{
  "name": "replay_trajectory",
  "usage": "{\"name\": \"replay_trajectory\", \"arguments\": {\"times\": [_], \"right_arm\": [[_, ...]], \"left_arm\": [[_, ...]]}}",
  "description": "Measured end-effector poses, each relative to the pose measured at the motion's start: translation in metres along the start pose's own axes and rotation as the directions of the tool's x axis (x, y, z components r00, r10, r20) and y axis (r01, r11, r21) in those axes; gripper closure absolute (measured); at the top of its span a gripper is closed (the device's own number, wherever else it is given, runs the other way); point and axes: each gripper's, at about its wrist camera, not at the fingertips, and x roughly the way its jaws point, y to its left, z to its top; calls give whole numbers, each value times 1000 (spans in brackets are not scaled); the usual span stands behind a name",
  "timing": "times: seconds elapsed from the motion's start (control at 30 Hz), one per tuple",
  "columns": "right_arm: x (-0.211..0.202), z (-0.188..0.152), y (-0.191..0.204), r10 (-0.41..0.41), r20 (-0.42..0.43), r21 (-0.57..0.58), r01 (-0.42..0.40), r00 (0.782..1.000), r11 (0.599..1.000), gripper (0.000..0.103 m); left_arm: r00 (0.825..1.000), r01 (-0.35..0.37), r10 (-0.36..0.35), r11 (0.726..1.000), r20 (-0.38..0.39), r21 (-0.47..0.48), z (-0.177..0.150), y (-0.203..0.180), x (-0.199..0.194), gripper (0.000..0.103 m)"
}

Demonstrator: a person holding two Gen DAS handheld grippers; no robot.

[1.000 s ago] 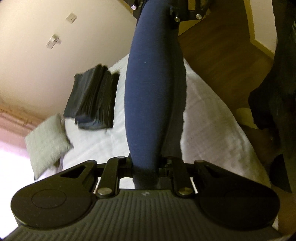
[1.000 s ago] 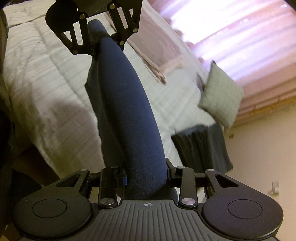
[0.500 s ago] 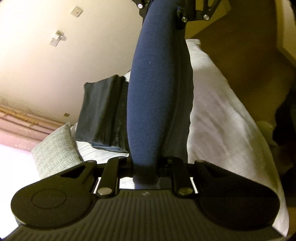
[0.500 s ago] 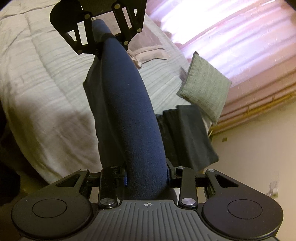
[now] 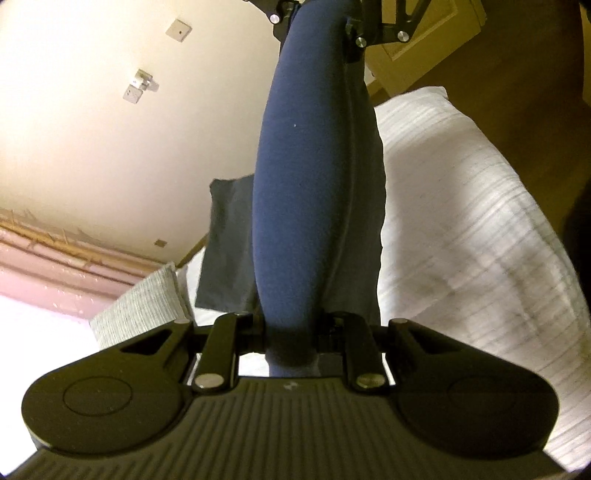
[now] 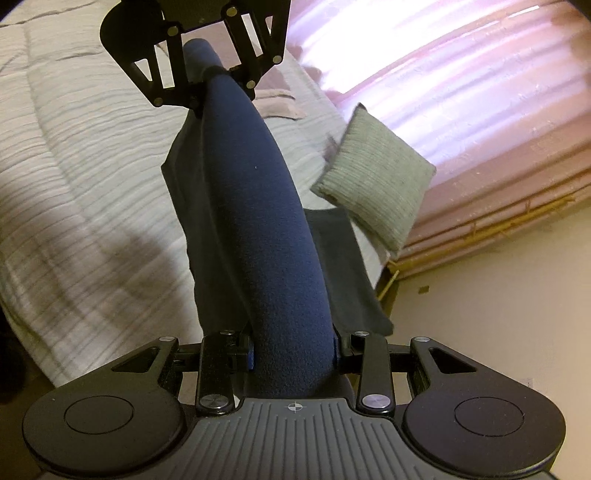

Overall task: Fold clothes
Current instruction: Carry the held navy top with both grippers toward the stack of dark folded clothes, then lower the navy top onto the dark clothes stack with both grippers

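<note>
A navy blue garment (image 5: 317,206) is stretched as a rolled band between my two grippers, above the bed. My left gripper (image 5: 291,332) is shut on one end of it. At the top of the left wrist view, my right gripper (image 5: 325,22) clamps the far end. In the right wrist view the same navy garment (image 6: 258,229) runs from my right gripper (image 6: 291,354), shut on it, up to my left gripper (image 6: 207,77). Loose cloth hangs below the band. A folded dark grey stack (image 6: 343,273) lies on the bed behind it.
A white striped quilt (image 6: 92,147) covers the bed. A grey-green cushion (image 6: 373,188) sits by the pink curtains (image 6: 461,92), with a pink cloth (image 6: 277,107) farther along the bed. The left wrist view shows the dark stack (image 5: 229,251), the cushion (image 5: 144,306), a cream wall and wooden floor (image 5: 517,66).
Both grippers kept hold of the navy garment and carried it toward the cushion end of the bed. The dark stack now sits partly behind the garment.
</note>
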Motion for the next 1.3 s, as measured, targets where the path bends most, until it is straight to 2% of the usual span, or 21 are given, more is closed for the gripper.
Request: {"name": "replay_trajectory", "arguments": {"times": [0.23,0.43,0.5,0.6,0.7,0.73,0.77,0.8,0.87,0.9,0.97,1.0,1.07,1.1,1.23,1.3], "right_arm": [[21,0,-46,-25,-9,22,25,1000,999,69],[72,-8,-134,-100,62,12,100,993,995,69],[90,-11,-164,-126,86,10,125,988,992,69],[116,-15,-208,-163,123,8,163,979,987,69],[149,-27,-212,-261,187,8,264,947,965,69],[160,-32,-213,-293,208,10,297,933,955,68],[171,-36,-214,-324,229,12,330,918,944,68],[194,-48,-202,-323,235,2,331,917,943,68],[243,-76,-168,-283,208,-30,295,936,955,68],[263,-87,-152,-230,178,-49,242,957,969,68],[301,-109,-120,-116,114,-81,125,987,989,68],[305,-115,-111,-114,113,-85,124,987,989,67],[310,-125,-93,-120,117,-92,131,986,987,66],[307,-128,-93,-124,122,-77,134,985,988,64],[295,-137,-99,-124,115,-76,133,986,988,63],[298,-133,-105,-114,111,-80,123,987,989,63]], "left_arm": [[1000,-13,13,1000,28,8,4,61,28,86],[997,-80,80,997,-2,0,19,134,81,86],[992,-121,122,993,-23,14,25,165,104,85],[968,-246,246,969,-48,12,34,209,130,86],[924,-379,377,925,-59,-18,34,227,155,86],[916,-398,395,917,-68,-41,32,221,169,86],[917,-395,390,917,-84,-59,28,208,189,86],[925,-373,366,926,-101,-62,23,190,212,86],[951,-285,273,956,-146,-69,11,145,263,86],[962,-229,214,971,-170,-73,5,121,288,85],[969,-145,125,986,-213,-78,-5,84,323,83],[968,-128,109,989,-227,-70,-11,68,336,83],[961,-191,186,981,-206,-6,-20,52,335,82],[959,-201,196,980,-203,0,-25,54,331,81],[957,-195,186,981,-225,-17,-47,68,316,80],[959,-175,167,984,-228,-16,-51,74,320,86]]}}
